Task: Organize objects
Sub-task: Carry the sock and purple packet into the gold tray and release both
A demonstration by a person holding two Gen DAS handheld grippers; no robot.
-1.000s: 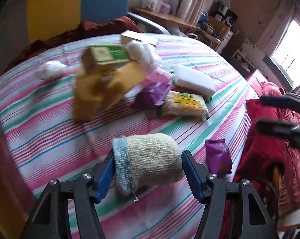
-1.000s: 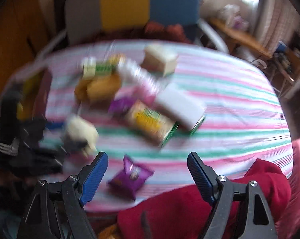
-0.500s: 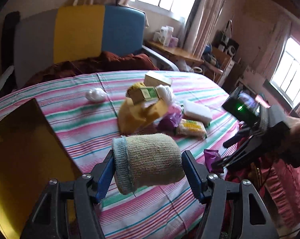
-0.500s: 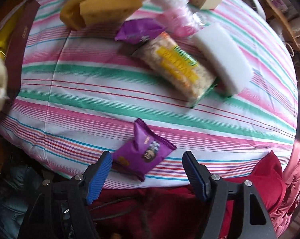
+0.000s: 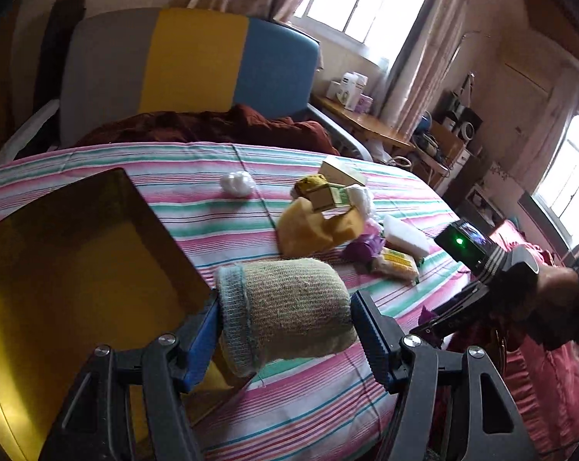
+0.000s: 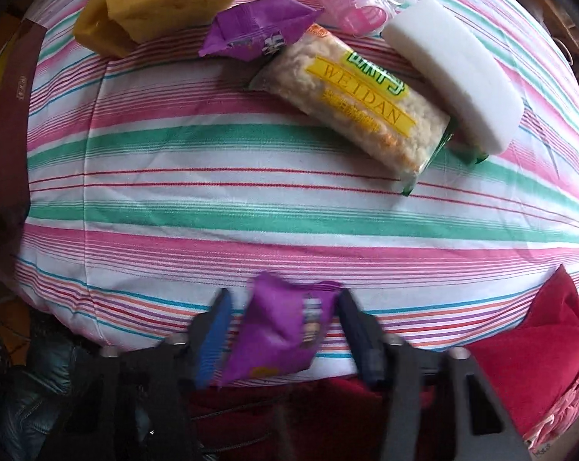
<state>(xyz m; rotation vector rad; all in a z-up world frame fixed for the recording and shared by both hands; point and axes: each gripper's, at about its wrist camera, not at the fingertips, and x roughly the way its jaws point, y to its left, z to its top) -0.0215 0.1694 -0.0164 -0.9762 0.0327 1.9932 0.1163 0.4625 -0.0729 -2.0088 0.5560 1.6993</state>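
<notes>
Now sock [image 5: 285, 311] clamped, packet [image 6: 285, 330] straddled.

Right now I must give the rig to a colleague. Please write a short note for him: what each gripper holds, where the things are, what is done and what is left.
Left gripper: shut on the knitted sock, held in the air beside the amber tray.
Right gripper: closing around the purple snack packet at the near edge of the striped cloth; grip blurred, not sure.
Still piled on the cloth: second purple packet, Weidan snack bag, white sponge, yellow sponge, pink roller, small box, cotton ball.
Done: nothing visible in the tray.
Left: drop the sock, then the rest.
</notes>
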